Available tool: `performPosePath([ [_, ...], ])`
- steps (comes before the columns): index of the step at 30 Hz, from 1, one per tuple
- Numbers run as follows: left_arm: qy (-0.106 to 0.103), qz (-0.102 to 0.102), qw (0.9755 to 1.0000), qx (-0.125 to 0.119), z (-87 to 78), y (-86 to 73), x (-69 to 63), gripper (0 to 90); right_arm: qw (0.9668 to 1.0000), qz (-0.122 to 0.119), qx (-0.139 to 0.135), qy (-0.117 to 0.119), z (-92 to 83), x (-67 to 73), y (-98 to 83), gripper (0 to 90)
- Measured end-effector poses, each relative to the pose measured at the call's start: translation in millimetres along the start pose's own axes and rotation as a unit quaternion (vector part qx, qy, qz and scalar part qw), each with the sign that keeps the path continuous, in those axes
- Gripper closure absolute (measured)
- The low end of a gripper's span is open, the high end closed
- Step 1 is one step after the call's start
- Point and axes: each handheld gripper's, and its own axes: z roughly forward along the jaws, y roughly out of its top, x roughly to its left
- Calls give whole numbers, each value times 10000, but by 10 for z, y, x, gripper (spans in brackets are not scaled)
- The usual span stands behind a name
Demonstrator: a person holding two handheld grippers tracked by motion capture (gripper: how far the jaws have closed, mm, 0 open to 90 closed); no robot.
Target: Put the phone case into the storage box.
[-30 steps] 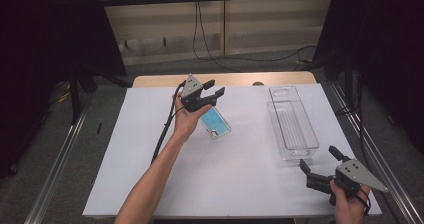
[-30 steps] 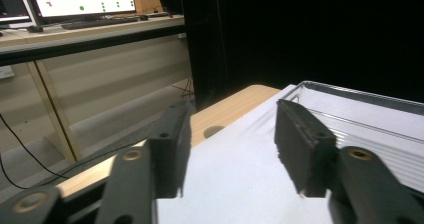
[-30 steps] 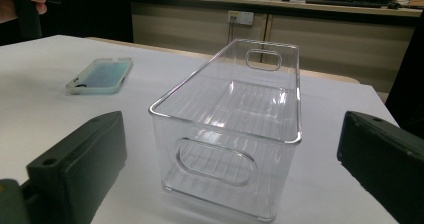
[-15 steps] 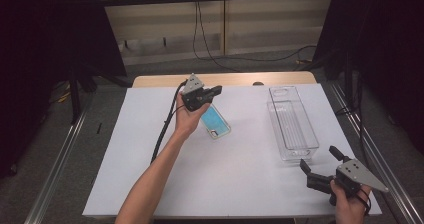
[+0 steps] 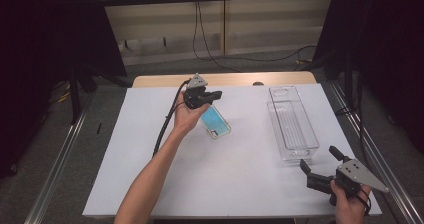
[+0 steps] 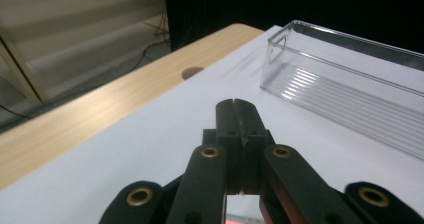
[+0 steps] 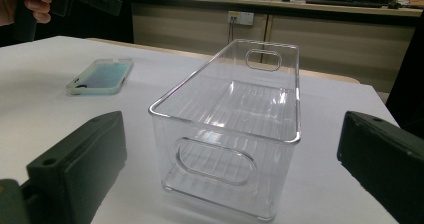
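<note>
Your high view sits above the near edge and looks forward and down over the whole white table (image 5: 150, 174). Your left gripper view rides low over the far part of the table, facing the clear bin (image 6: 350, 79) and the wooden edge (image 6: 75, 129). Your right gripper view sits near the surface, close to the bin's end. All three share the bin; the high and right views share the phone (image 7: 100, 76).

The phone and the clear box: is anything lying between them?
No. Between the phone and the clear box lies bare white table, seen in the high view.
</note>
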Motion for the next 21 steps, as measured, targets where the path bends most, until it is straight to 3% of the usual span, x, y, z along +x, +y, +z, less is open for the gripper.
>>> performPosePath([
  [4,-53,54,9995,302,26,-10,-1,900,10000,-8,1,4,0,1,0,0],
  [6,-198,19,9988,450,46,-8,-4,900,10000,-11,2,8,1,2,0,0],
  [15,-99,130,9970,751,98,31,-1,900,10000,-5,7,9,1,-1,-1,0],
  [21,-90,81,9950,994,183,29,19,900,10000,-19,5,14,-5,3,0,0],
])
